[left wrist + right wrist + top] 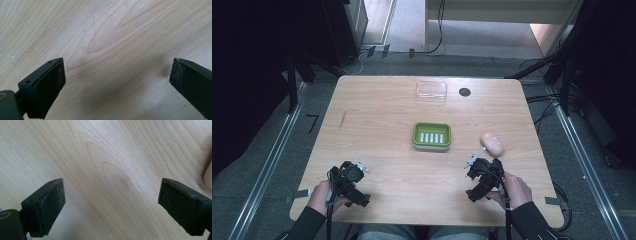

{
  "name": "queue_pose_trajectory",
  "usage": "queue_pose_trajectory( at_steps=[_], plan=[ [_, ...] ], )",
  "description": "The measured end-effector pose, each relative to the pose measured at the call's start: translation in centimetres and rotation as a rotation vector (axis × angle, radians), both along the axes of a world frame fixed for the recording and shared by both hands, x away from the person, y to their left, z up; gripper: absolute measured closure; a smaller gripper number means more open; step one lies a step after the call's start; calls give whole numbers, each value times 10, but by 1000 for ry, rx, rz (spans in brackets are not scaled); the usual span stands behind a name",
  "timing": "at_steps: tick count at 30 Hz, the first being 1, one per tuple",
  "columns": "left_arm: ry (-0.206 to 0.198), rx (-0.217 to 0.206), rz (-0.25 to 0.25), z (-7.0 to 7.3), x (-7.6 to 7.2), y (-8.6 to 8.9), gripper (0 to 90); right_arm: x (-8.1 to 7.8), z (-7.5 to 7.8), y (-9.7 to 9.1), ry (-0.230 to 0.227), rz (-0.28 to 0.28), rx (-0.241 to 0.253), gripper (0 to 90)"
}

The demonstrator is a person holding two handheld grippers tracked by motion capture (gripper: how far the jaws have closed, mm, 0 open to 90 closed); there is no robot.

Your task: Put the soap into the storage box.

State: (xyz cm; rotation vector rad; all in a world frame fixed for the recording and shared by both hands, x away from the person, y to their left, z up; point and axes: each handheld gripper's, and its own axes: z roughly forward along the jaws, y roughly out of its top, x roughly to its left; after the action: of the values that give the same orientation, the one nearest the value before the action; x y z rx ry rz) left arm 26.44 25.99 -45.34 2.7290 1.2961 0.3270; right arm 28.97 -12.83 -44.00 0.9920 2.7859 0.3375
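A green soap dish [432, 136] with a white slotted insert sits at the table's middle. To its right lies a pinkish oval soap bar [492, 144], whose edge [208, 173] also shows at the right of the right gripper view. My right gripper [477, 162] rests just in front of and left of the bar, apart from it, open over bare wood [112, 192]. My left gripper [359, 167] rests near the front left of the table, open above bare wood [117, 75].
A clear plastic lid or box [431, 91] lies at the far middle of the wooden table [377, 115]. A dark round cable hole [464, 92] sits beside it. Cables and metal rails run along the floor around the table.
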Motion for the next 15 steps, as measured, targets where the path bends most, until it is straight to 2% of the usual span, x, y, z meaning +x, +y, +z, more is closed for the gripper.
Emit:
queue_pose_trajectory(
  at_steps=[15],
  plan=[
    [-3,4,-17,1,-2,-3,8,6,5,-11,-34,-46,8,78]
  ],
)
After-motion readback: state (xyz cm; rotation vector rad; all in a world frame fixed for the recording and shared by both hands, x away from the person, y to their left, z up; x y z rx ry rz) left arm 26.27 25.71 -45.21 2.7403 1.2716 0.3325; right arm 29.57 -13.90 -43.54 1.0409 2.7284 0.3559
